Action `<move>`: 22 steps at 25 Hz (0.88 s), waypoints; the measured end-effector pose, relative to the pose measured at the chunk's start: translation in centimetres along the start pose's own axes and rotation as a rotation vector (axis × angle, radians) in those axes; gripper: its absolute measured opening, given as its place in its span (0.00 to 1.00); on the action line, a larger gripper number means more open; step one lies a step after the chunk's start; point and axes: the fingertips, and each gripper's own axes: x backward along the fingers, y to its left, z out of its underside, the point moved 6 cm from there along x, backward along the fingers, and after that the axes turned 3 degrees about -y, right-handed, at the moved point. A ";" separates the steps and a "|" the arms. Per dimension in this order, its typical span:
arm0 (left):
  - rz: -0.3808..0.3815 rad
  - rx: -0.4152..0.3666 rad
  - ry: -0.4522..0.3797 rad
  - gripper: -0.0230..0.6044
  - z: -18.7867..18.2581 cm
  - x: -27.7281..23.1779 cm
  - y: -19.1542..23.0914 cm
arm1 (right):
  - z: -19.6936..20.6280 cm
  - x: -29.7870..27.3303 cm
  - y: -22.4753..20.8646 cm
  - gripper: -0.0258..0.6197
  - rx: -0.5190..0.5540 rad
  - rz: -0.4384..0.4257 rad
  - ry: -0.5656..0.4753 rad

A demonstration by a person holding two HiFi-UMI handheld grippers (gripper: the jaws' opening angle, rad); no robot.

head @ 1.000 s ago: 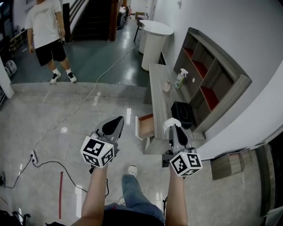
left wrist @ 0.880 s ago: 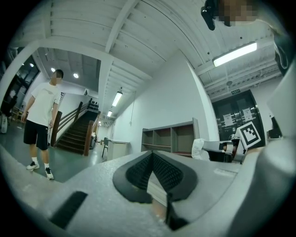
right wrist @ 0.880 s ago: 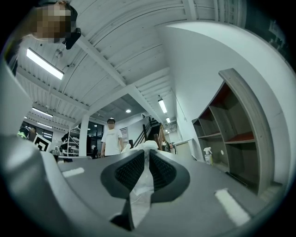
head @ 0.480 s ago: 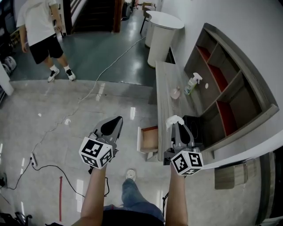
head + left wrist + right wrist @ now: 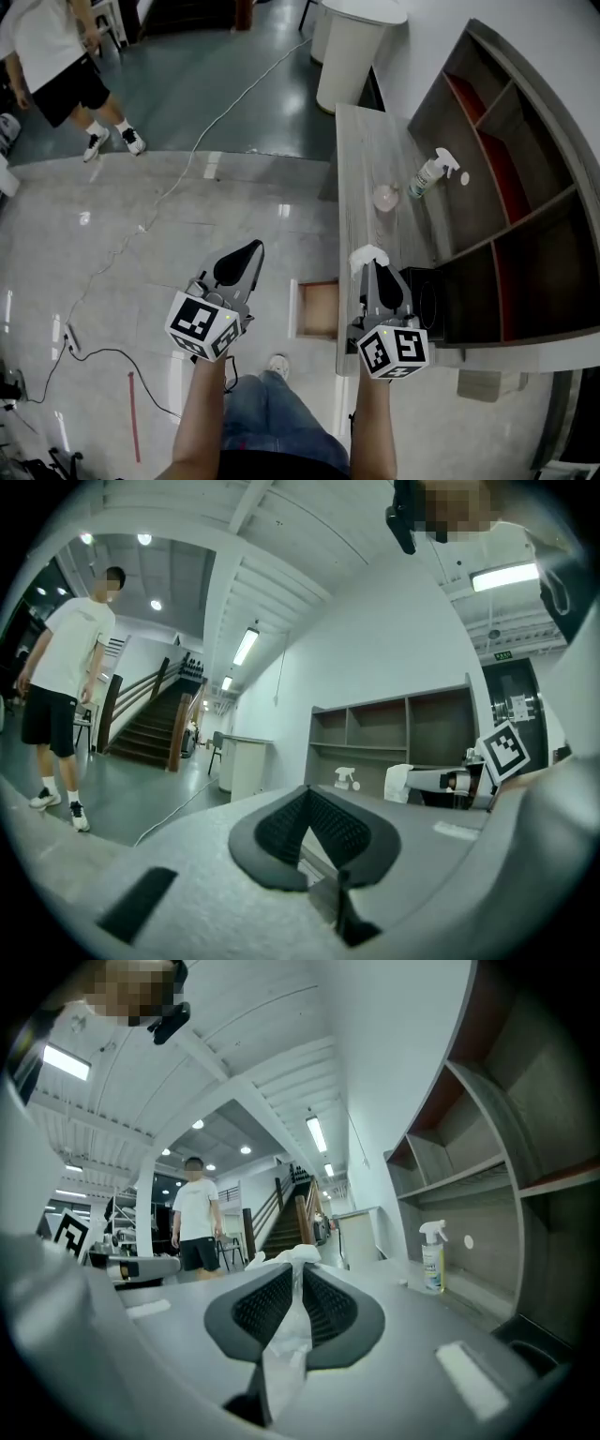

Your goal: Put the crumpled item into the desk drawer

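A white crumpled item (image 5: 367, 254) sticks out past the tips of my right gripper (image 5: 369, 266), which is shut on it above the desk's near end. In the right gripper view the crumpled item (image 5: 292, 1309) runs down between the black pads (image 5: 258, 1305). The desk drawer (image 5: 319, 310) stands pulled open, below and between the two grippers. My left gripper (image 5: 253, 249) hangs over the floor left of the drawer, shut, and the left gripper view shows its pads (image 5: 286, 825) meeting with nothing between them.
The long grey desk (image 5: 366, 159) carries a spray bottle (image 5: 432, 173), a small pink thing (image 5: 385, 198) and a black box (image 5: 424, 300). A shelf unit (image 5: 506, 159) lines the wall. A person (image 5: 52, 66) stands far left; a cable (image 5: 112, 253) crosses the floor.
The desk, the open drawer and the shelves have slid nearer and lower in the head view. Both grippers keep their places and grips; the person has drifted toward the top left corner.
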 end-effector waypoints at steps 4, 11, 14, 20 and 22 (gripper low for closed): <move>-0.001 0.034 0.057 0.04 2.4 -2.2 2.0 | 3.8 -2.3 -0.6 0.11 0.028 0.058 0.119; 0.063 0.098 0.185 0.04 9.6 -3.9 3.6 | 13.4 -2.7 -0.1 0.11 0.096 0.267 0.357; 0.077 0.141 0.257 0.04 14.1 -3.6 3.8 | 18.1 -2.0 0.1 0.11 0.109 0.348 0.478; 0.065 0.206 0.310 0.04 21.8 -2.7 4.9 | 27.2 -1.4 0.3 0.12 0.113 0.422 0.637; 0.068 0.217 0.338 0.04 23.8 -2.0 5.1 | 29.2 -0.9 0.1 0.14 0.103 0.451 0.678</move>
